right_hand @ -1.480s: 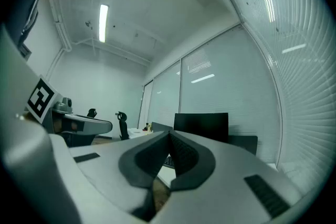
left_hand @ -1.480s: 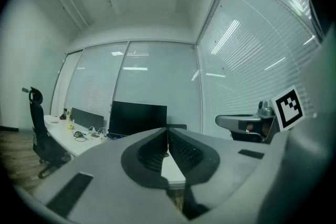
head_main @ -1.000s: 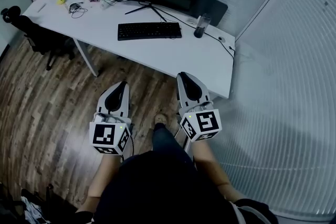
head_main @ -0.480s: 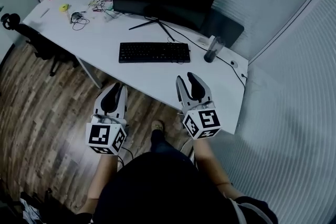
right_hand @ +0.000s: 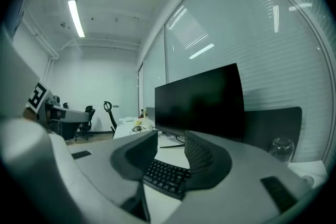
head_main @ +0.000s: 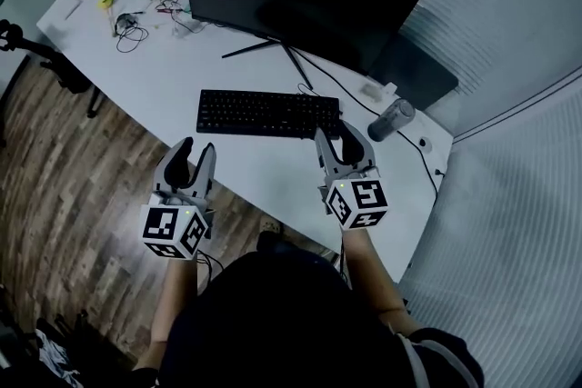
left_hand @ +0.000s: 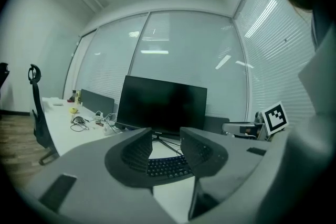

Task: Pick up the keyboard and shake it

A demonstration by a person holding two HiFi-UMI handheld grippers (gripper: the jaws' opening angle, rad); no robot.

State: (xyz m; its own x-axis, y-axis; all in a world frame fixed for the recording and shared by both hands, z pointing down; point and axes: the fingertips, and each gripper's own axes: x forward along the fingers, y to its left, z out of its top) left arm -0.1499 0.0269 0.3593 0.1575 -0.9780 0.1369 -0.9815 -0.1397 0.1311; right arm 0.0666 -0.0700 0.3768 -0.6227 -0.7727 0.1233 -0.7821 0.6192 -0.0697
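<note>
A black keyboard point(head_main: 268, 114) lies flat on the white desk point(head_main: 173, 91) in front of the monitor. My left gripper point(head_main: 194, 150) hovers over the desk's near edge, short of the keyboard's left end. Its jaws are opening and hold nothing. My right gripper point(head_main: 336, 134) hangs just before the keyboard's right end, its jaws also opening and empty. In the left gripper view the keyboard point(left_hand: 167, 166) shows beyond the gap of that gripper point(left_hand: 167, 139). The right gripper view has the keyboard point(right_hand: 165, 176) low between that gripper's point(right_hand: 171, 141) parted fingers.
A wide dark monitor point(head_main: 300, 0) on a tripod foot stands behind the keyboard. A grey tumbler point(head_main: 393, 118) sits at the right, with a cable running past it. Cables and small items point(head_main: 136, 9) crowd the far left. An office chair point(head_main: 36, 50) stands left of the desk.
The person has stepped up to the desk, carrying both grippers forward toward the keyboard. Both pairs of jaws have gone from shut to parted.
</note>
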